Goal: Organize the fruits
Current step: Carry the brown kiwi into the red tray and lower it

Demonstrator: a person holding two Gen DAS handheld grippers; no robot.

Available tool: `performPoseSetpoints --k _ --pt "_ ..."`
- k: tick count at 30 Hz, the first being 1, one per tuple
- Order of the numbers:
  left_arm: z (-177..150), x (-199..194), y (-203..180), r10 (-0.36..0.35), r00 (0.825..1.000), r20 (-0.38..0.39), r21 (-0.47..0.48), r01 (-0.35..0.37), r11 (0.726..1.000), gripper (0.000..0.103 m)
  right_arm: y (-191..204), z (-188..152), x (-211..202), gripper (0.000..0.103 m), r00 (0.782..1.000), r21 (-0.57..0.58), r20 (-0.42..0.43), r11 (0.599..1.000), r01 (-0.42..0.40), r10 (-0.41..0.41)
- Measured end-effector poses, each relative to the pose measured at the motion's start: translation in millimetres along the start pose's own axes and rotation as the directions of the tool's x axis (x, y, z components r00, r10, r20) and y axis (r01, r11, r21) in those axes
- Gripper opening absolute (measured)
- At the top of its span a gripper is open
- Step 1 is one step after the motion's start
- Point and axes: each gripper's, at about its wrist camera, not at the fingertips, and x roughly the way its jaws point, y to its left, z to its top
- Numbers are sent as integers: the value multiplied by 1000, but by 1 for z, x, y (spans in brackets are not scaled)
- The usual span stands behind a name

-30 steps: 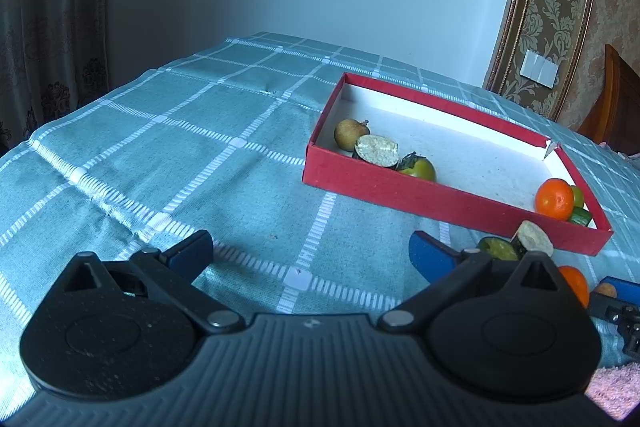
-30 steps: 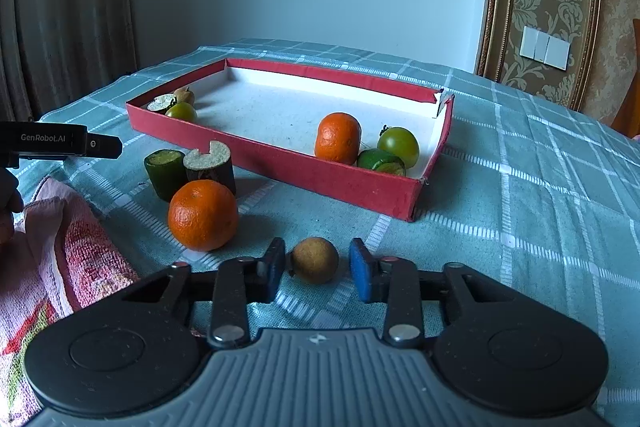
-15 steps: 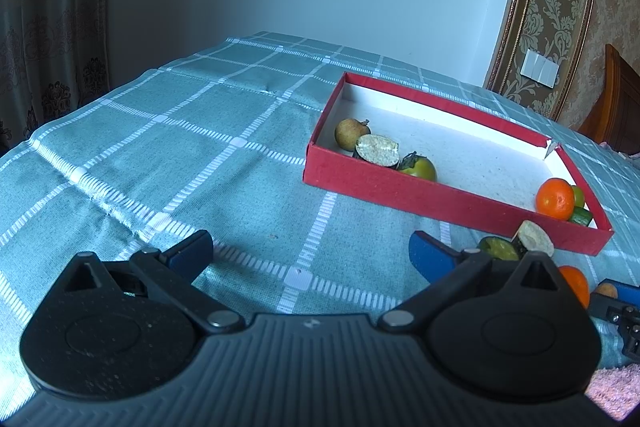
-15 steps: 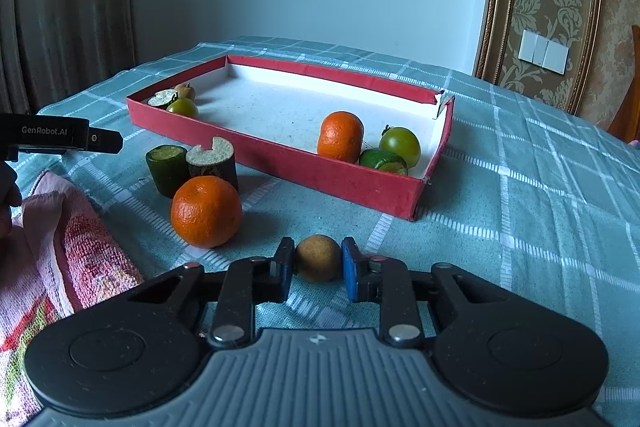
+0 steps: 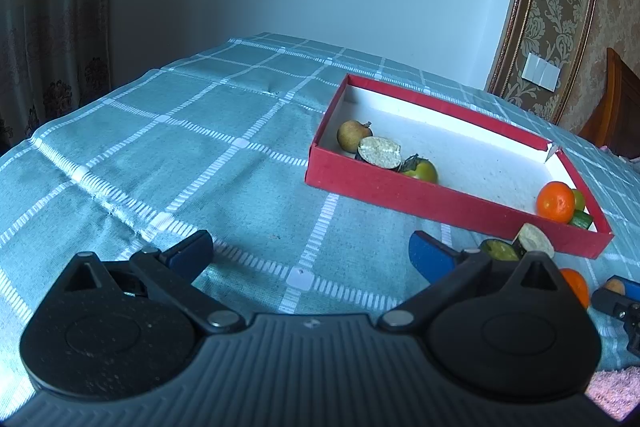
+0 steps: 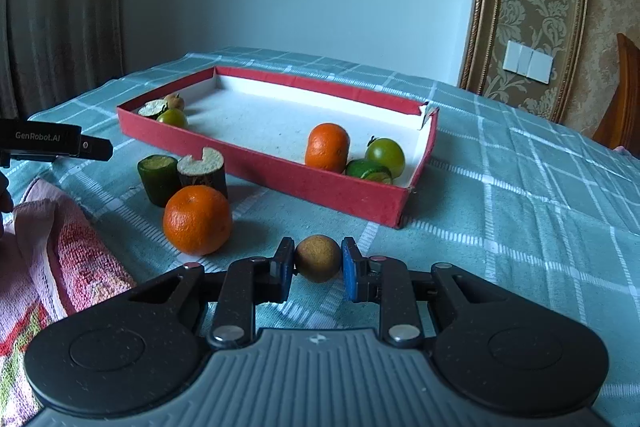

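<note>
Brown round fruit (image 6: 318,257) is pinched between both blue pads of the right gripper (image 6: 315,263), just over the teal checked tablecloth (image 6: 500,195), in front of the red tray's (image 6: 256,163) near wall. Grip is fully clenched on it, having just finished closing.

Loose on the cloth to its left: orange tangerine (image 6: 197,219), with a green cut piece (image 6: 157,174) and a brown cut piece (image 6: 203,171) right behind it, touching each other.

Inside the tray: a tangerine (image 6: 327,147), green tomato (image 6: 385,155) and lime half (image 6: 369,171) by the right end; three small fruits (image 6: 167,109) in the far left corner.

Pink towel (image 6: 60,247) at left edge. Left gripper (image 5: 310,253) hangs over bare cloth, jaws spread wide, nothing between them.
</note>
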Motion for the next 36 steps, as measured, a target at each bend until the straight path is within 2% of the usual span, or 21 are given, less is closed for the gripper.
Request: performPoseSetpoints --k 14,25,36 --pt "0 -1 2 -1 1000 3 -19 1 1000 103 3 10 -12 24 997 30 63 999 39 -41" --pt "1 0 2 -7 1000 -5 -20 7 1000 103 -15 30 -18 24 991 67 116 996 62 -69" --pt "0 3 1 -16 1000 -11 -16 16 1000 103 -35 52 15 24 995 123 101 992 2 -15"
